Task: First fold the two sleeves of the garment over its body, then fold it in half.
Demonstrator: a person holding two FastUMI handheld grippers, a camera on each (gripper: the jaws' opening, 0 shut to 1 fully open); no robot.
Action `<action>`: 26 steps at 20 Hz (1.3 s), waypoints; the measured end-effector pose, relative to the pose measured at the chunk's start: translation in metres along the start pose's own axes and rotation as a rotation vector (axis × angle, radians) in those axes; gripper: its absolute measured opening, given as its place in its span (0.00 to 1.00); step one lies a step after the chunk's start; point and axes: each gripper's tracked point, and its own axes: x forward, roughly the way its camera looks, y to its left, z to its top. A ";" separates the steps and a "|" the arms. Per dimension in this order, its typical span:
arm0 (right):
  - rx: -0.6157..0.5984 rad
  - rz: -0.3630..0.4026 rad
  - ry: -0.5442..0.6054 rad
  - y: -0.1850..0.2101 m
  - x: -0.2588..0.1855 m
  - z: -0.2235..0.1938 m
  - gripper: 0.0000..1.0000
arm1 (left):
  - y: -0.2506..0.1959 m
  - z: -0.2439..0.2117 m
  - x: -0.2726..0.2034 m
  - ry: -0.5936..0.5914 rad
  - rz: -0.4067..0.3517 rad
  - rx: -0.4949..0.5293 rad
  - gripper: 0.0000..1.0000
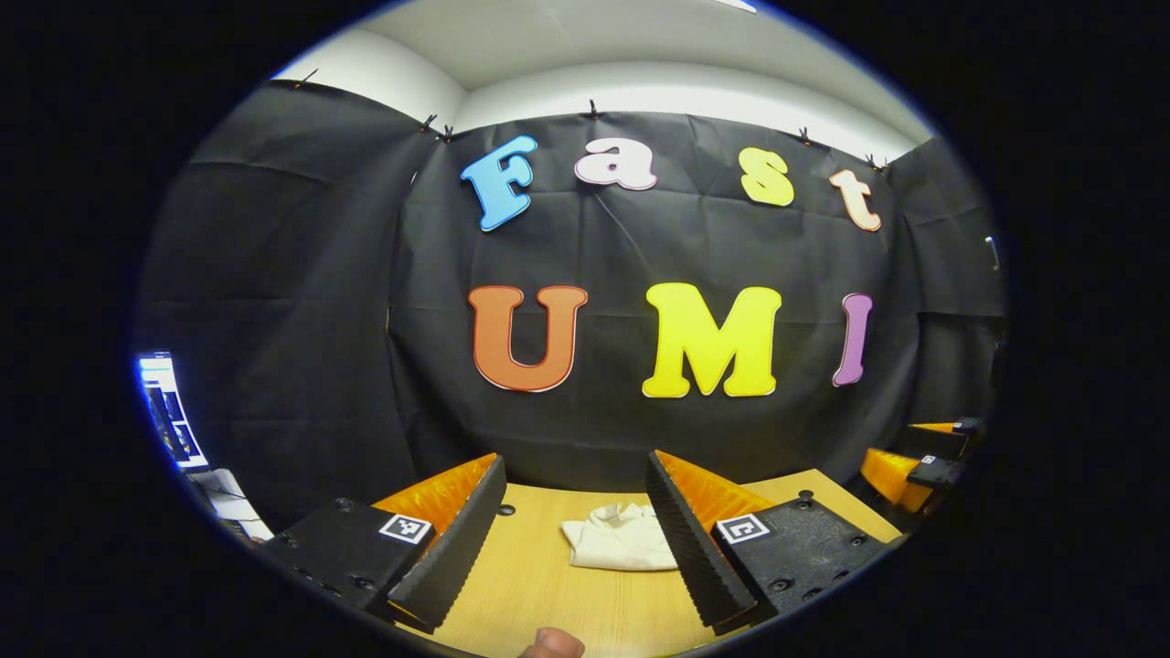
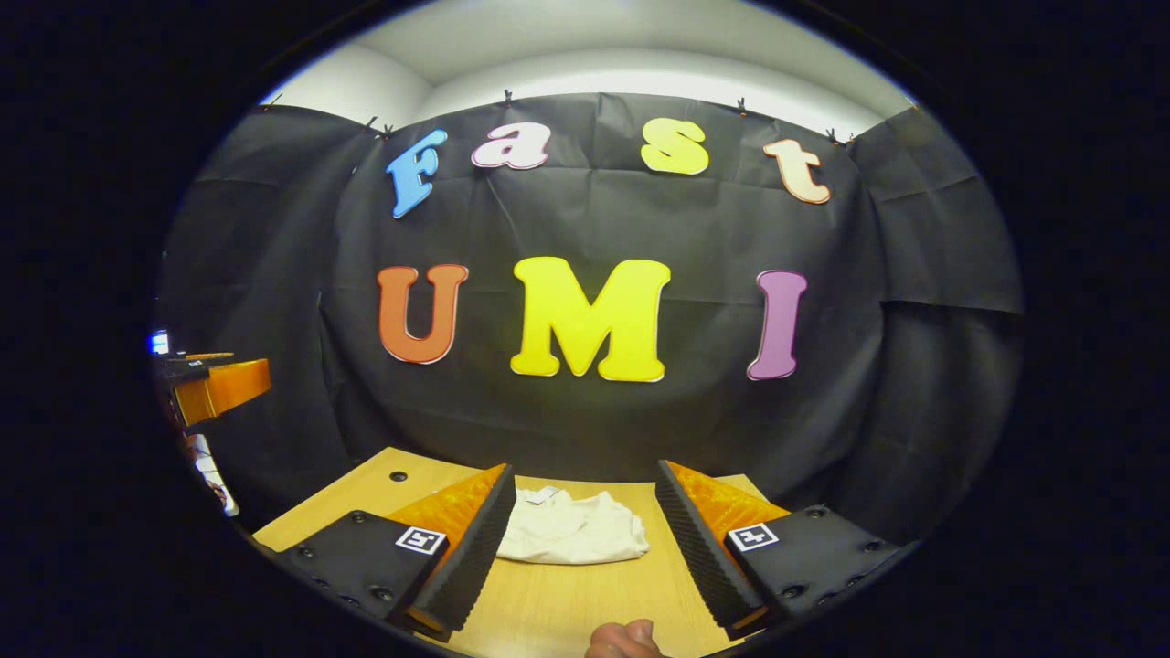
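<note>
Garment [image 1: 622, 539]: pale cloth in a small compact bundle on the wooden table [image 1: 548, 594]; no sleeves lie spread out. It rests ahead of both sets of jaws, well beyond the fingertips.
Fold state: the bundle looks already folded small, as the task would leave it; whether it is a neat half-fold or a loose heap I cannot tell.
Left gripper [image 1: 576, 539]: jaws spread wide, holding nothing; raised above the tabletop, the garment showing in the gap, nearer its right finger.
Right gripper [image 2: 585, 539]: jaws likewise wide apart and empty; the garment [image 2: 571, 530] lies in the gap, nearer its left finger.
Reason for pose: both appear held back and level, clear of the cloth, neither pressing it.
Edges: the table's far edge meets the booth wall just behind the garment.
Open room: bare wood between fingertips and cloth.
Hands: a fingertip [image 1: 551, 644] shows below the left jaws.
</note>
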 end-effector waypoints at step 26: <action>-0.039 0.053 0.030 0.025 0.018 -0.010 0.94 | -0.004 -0.030 0.017 0.053 -0.062 -0.019 0.98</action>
